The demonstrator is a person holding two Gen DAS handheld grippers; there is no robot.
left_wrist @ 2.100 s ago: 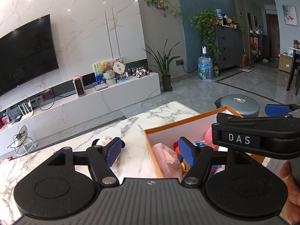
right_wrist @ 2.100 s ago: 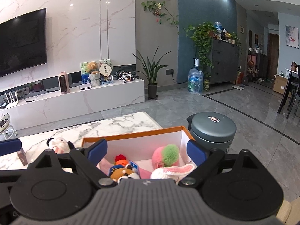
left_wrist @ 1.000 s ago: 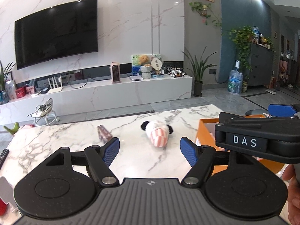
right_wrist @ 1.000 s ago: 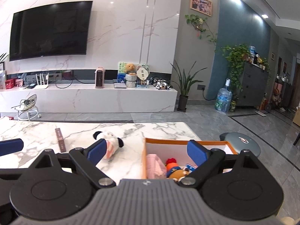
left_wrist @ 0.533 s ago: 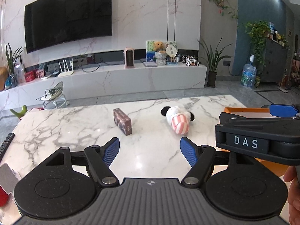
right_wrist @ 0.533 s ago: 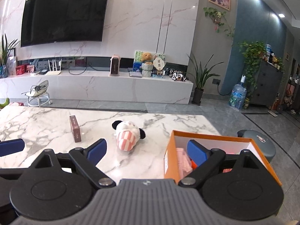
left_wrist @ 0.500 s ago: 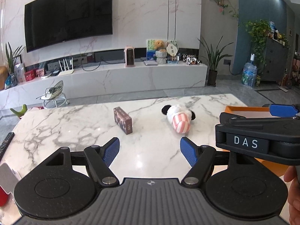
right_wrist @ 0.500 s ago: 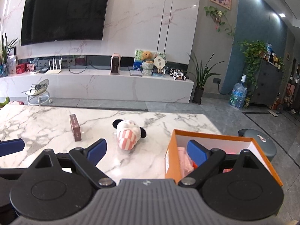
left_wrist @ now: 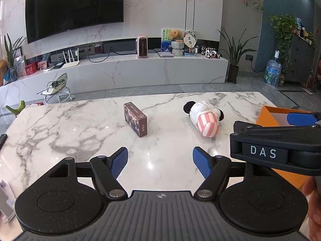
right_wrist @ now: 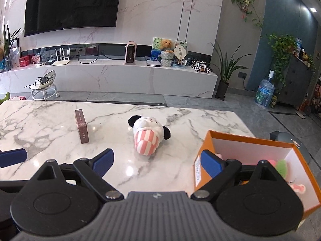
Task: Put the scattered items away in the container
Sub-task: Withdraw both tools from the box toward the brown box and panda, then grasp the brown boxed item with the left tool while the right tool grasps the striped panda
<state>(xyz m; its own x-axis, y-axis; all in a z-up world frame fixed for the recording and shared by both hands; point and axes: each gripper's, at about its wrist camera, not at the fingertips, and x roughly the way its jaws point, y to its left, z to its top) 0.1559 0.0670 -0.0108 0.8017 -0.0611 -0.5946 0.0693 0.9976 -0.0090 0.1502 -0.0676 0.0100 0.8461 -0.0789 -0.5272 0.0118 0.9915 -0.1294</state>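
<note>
A panda plush (left_wrist: 203, 117) in a pink striped outfit lies on the marble table (left_wrist: 80, 132); it also shows in the right wrist view (right_wrist: 148, 135). A small brown box (left_wrist: 135, 119) stands to its left, also in the right wrist view (right_wrist: 81, 126). An orange box (right_wrist: 250, 160) holding soft toys sits at the table's right end; its corner shows in the left wrist view (left_wrist: 267, 114). My left gripper (left_wrist: 160, 161) is open and empty, short of both items. My right gripper (right_wrist: 156, 162) is open and empty, near the plush and the orange box's left wall.
A remote (left_wrist: 2, 139) lies at the table's left edge. A grey round stool (right_wrist: 291, 142) stands beyond the orange box. A white TV bench (right_wrist: 120, 76) with ornaments runs along the far wall, with a small wheeled stool (right_wrist: 45, 86) before it.
Both grippers have swung left, away from over the orange box. The plush and brown box have come into view ahead. Both grippers stayed open.
</note>
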